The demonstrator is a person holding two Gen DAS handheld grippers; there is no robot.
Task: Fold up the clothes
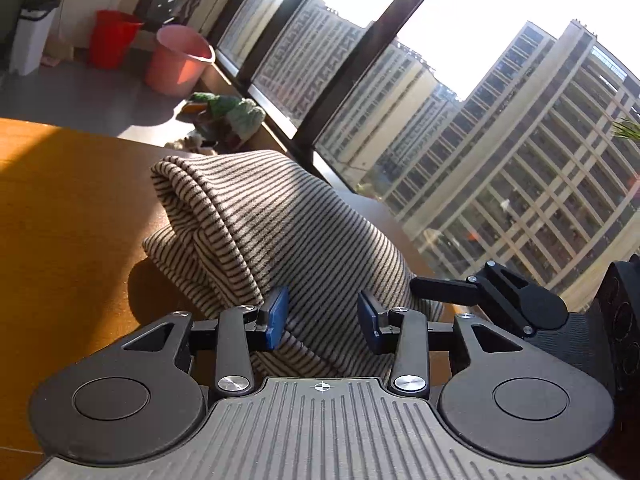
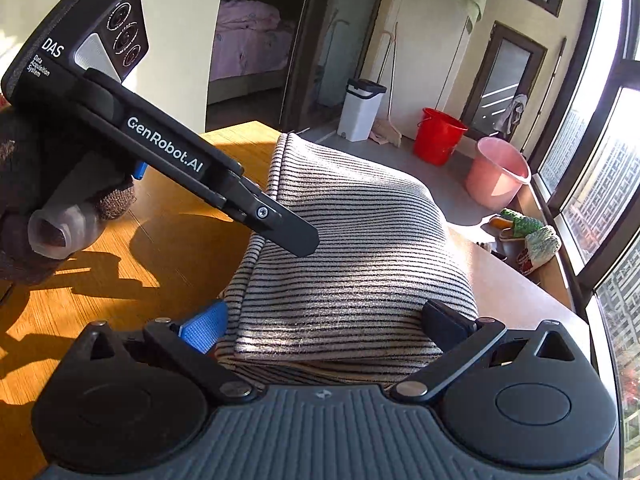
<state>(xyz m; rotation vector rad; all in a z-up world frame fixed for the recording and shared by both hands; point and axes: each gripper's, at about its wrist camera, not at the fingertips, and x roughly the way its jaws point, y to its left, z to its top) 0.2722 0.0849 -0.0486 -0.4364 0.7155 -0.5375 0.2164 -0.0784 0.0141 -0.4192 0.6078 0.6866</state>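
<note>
A folded striped garment [image 1: 256, 232], cream with dark stripes, lies bunched on the wooden table [image 1: 60, 208]. My left gripper [image 1: 323, 318] is open, its blue pads on either side of the garment's near fold. In the right wrist view the same garment [image 2: 352, 248] fills the middle. My right gripper [image 2: 324, 326] is open wide around its near edge, and the folded layers sit between the pads. The left gripper's body [image 2: 168, 152] reaches in from the upper left, its fingertip over the garment's left side.
A pink bucket [image 2: 496, 176], a red bucket [image 2: 436, 136] and a white bin [image 2: 362, 108] stand on the floor beyond the table. Slippers [image 2: 524, 236] lie by the window. The table's far edge [image 2: 520, 276] runs close behind the garment.
</note>
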